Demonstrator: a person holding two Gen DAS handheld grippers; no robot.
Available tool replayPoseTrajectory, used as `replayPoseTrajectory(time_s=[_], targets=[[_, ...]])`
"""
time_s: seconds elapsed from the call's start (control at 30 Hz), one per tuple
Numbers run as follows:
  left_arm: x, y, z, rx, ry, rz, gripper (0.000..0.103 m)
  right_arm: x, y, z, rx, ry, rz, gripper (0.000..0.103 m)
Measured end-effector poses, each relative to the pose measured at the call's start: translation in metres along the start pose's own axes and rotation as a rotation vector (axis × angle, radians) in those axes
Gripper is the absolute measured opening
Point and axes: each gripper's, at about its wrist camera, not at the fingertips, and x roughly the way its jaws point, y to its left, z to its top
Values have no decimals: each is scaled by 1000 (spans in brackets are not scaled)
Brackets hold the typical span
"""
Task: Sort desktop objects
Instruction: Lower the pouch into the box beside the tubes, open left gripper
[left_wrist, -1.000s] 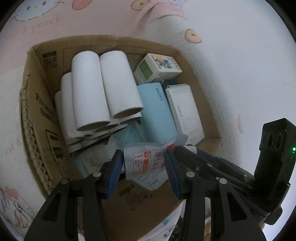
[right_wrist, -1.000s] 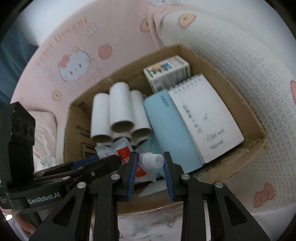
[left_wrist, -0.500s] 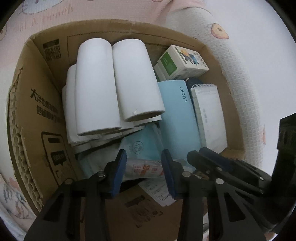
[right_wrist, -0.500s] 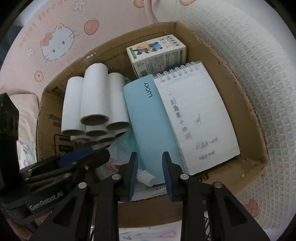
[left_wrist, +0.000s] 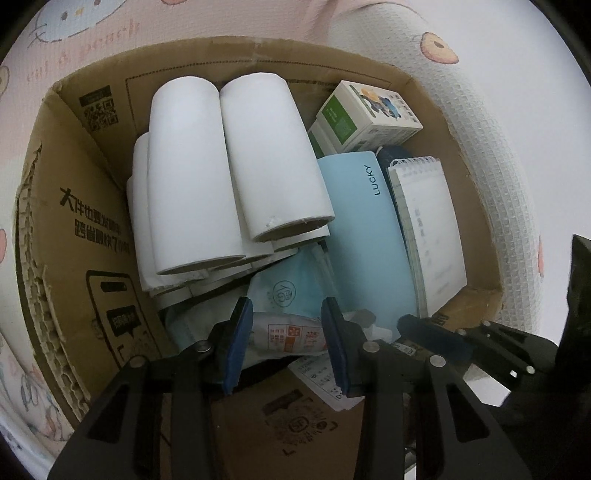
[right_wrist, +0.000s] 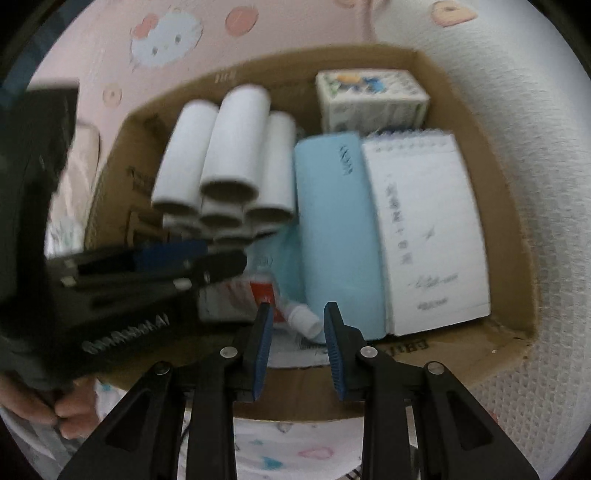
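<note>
Inside the cardboard box (left_wrist: 74, 229), "LUCKY" marks a blue case (left_wrist: 364, 236); left hand-held gripper (left_wrist: 286, 341) clamps a red-printed tube (left_wrist: 286, 334), right hand-held gripper (right_wrist: 298, 325) closed.

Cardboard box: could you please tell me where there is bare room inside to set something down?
Bare cardboard shows only along the near wall of the box, below the tube and paper slip, plus a narrow strip at the back between the paper rolls and small carton. Elsewhere rolls, blue case and notepad crowd it.
</note>
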Motion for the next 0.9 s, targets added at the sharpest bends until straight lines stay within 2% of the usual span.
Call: replayPoseTrajectory(time_s=[0.23,0.37,0.5,0.53,0.57,0.6,0.67,0.73,0.9], targets=[[1,-3,9,12,10,-3,42,14,1,8,-40,78,-37,24],[-19,-7,16,54,-48,-7,42,16,2,10,-46,94,-49,24],[-37,-12,23,142,-104,-4,42,16,2,11,-39,92,-55,24],[-37,-14,25,159,-101,-23,41,16,1,11,-38,91,-54,24],[-36,-15,24,181,-88,-60,33,16,0,11,-34,87,-52,24],[-32,-19,21,194,-72,-80,21,16,0,11,-32,83,-50,24],[-25,-26,14,220,-45,-70,11,15,-2,11,-28,68,-45,25],[-14,-31,6,236,-28,-69,11,14,-4,9,-26,58,-38,25],[10,-35,6,230,71,-105,10,13,-9,6,-28,53,-27,25]])
